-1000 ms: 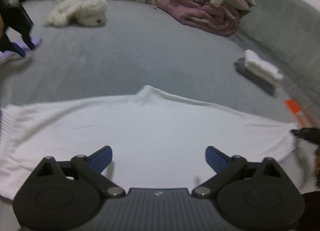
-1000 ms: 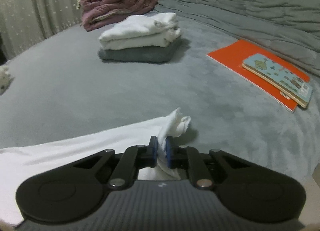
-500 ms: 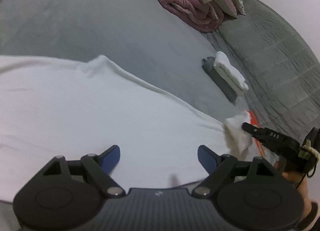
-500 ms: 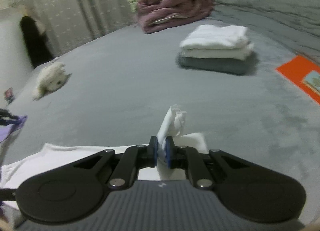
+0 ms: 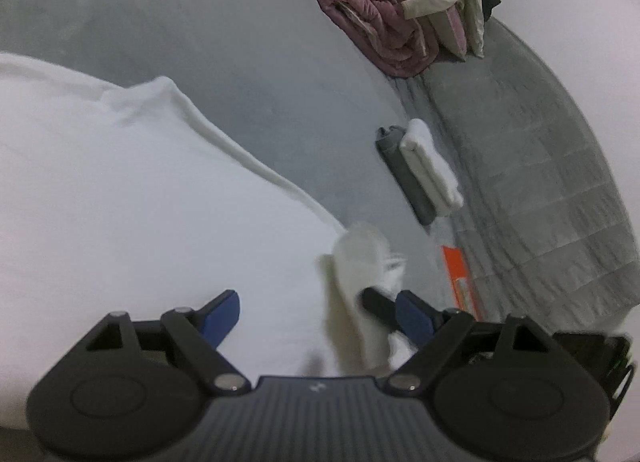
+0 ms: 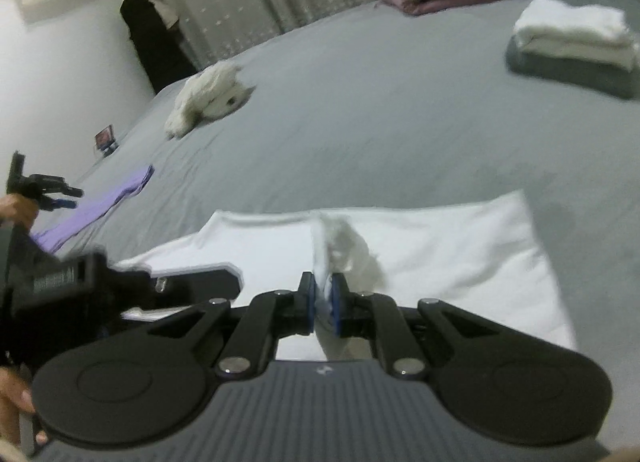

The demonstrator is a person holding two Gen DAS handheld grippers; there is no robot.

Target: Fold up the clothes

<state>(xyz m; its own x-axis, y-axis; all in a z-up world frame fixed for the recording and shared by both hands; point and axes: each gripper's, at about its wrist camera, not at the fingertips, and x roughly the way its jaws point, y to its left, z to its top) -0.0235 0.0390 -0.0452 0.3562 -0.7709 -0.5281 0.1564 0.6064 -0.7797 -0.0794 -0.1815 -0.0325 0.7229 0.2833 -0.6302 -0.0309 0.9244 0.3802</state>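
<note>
— Since a second ago the right gripper [image 6: 323, 298] has carried its pinched corner of the white garment [image 6: 440, 246] leftward over the cloth, right up beside the left gripper [image 5: 316, 312]. See it?

— Yes. Its blue pads are clamped narrow on a bunched tuft; in the left wrist view that tuft stands just off the left gripper's right finger [image 5: 414, 316]. The left gripper's fingers are spread wide, holding nothing, above the garment, which lies flat on the grey bed [image 6: 380, 122].

— What is hard to read?

— The garment's near edge is hidden under both gripper bodies, and its left side runs out of frame. Everything is motion-blurred. A hand [image 6: 16, 206] at the left edge is mostly cut off.

— And around it?

— One purple cloth [image 6: 100, 202] to the left, one white plush toy [image 6: 208, 98] beyond. One folded stack [image 6: 572, 46], two white pieces on a grey one. An orange book [image 5: 460, 282], only a sliver visible. Farthest, one heap of pink and green bedding [image 5: 400, 10].
</note>
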